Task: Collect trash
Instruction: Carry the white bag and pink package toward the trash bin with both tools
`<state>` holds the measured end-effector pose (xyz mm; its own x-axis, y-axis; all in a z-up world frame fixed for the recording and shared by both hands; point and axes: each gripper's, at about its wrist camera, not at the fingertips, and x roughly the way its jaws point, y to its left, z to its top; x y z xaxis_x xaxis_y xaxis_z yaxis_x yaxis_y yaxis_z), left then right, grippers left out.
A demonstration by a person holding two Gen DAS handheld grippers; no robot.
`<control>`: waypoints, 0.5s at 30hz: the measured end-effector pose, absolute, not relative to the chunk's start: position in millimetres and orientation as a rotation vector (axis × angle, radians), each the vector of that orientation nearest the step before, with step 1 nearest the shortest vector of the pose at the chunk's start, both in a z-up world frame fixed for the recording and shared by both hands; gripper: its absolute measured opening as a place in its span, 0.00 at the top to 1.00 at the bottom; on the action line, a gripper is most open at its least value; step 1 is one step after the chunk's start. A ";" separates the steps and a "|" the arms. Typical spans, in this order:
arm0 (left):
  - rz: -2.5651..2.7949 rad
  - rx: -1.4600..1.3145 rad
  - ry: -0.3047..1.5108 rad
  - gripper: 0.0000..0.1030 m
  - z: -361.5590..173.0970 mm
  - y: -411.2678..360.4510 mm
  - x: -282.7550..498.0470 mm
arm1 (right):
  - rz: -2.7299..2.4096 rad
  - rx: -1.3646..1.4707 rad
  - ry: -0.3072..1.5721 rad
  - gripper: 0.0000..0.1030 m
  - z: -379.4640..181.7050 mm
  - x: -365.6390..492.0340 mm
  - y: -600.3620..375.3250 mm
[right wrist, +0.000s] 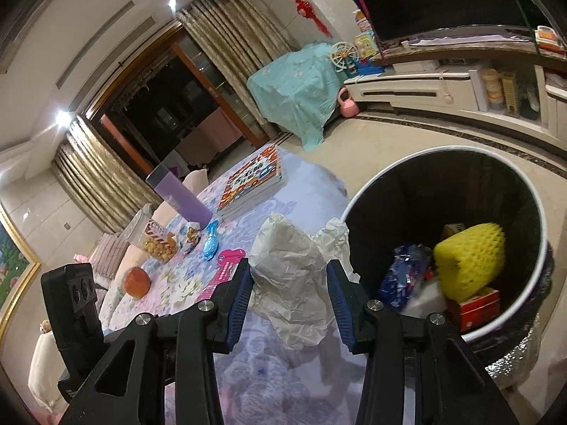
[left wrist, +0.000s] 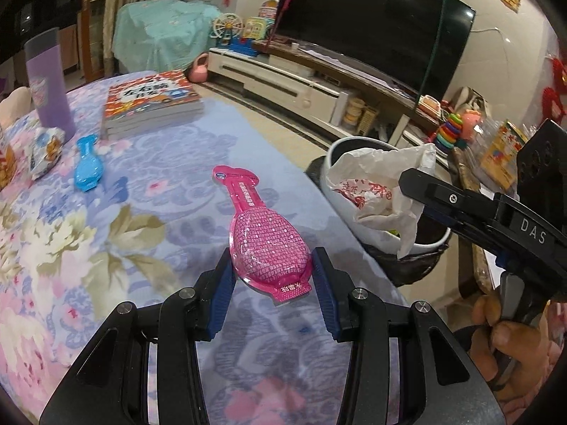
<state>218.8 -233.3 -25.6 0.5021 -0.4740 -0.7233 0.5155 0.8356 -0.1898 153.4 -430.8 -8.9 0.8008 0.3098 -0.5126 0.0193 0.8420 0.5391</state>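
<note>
A pink spoon-shaped packet [left wrist: 264, 233] lies on the flowered tablecloth [left wrist: 141, 194]. My left gripper [left wrist: 273, 276] is shut on its wide end, one blue pad against each side. To the right, my right gripper [left wrist: 407, 182] is shut on a crumpled white paper wrapper [left wrist: 382, 177] and holds it at the near rim of the white trash bin [left wrist: 342, 145]. The right wrist view shows the same wrapper [right wrist: 294, 276] pinched between the right gripper [right wrist: 288, 283], just left of the bin [right wrist: 354, 205]. Inside lie a yellow foam net [right wrist: 469, 258], a blue wrapper and a red box.
A blue packet [left wrist: 86, 168], a stack of books [left wrist: 152, 102], a purple bottle [left wrist: 49, 81] and a snack pack [left wrist: 46, 152] sit farther back on the table. An apple [right wrist: 136, 281] and a snack jar [right wrist: 159, 244] stand at the left. The bin is beyond the table's right edge.
</note>
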 end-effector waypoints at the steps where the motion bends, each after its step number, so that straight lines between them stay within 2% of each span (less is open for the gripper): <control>1: -0.601 0.055 0.856 0.60 -25.0 -235.3 218.5 | 0.160 0.557 0.627 0.58 -8.7 151.5 -433.5; 15: -0.647 0.086 0.840 0.60 -15.7 -260.7 202.3 | 0.093 0.591 0.584 0.58 -5.9 123.7 -472.2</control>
<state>202.3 -260.7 -15.7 0.4888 -0.4991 -0.7156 0.5650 0.8060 -0.1762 123.7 -472.2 -5.9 0.8351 0.2450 -0.4925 0.0807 0.8311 0.5503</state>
